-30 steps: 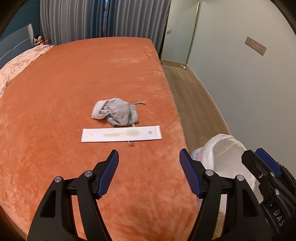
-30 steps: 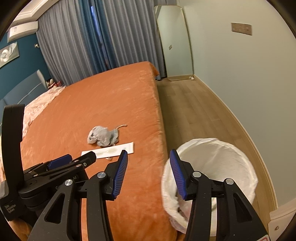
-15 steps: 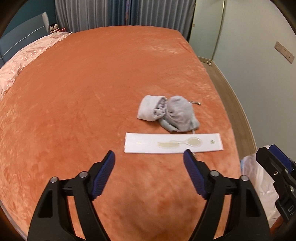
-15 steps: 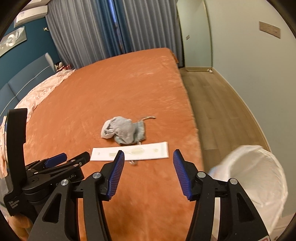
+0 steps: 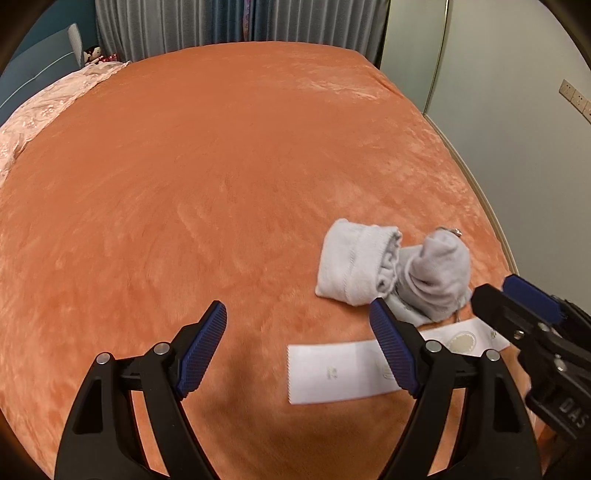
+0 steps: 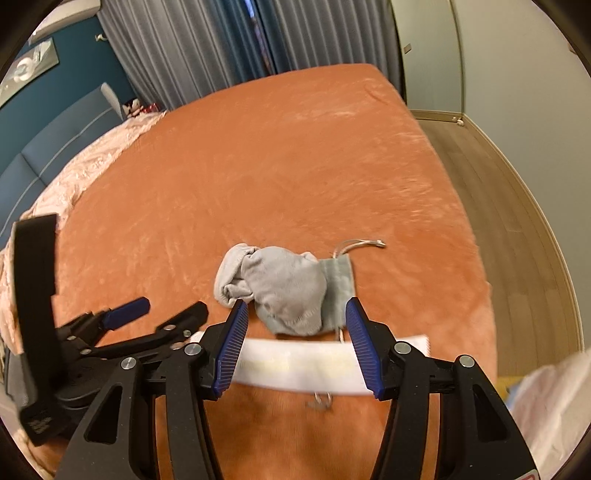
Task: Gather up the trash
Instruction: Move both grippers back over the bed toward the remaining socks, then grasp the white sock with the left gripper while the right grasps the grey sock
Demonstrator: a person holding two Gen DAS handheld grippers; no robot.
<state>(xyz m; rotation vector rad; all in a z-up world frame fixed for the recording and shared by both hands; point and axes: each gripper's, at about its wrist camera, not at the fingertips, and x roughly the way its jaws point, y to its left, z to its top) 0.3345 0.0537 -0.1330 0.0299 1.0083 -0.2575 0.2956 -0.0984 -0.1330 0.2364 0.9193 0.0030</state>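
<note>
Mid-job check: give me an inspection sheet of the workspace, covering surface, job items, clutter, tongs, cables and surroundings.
Surface: orange plush bedspread; a pink patterned cover at its far left end.
Job's things: long flat white paper wrapper lying near the bed's edge; white plastic bin liner at the right edge of the right wrist view.
Clutter: balled pale grey socks on a flat grey drawstring pouch, just beyond the wrapper.
Tongs: left tongs open, nothing between them, wrapper beside their right finger; right tongs open, framing the wrapper, no contact visible.
Cables: nothing seen; only the pouch's cord.
Surroundings: grey curtains, pale wall, wooden floor.
</note>
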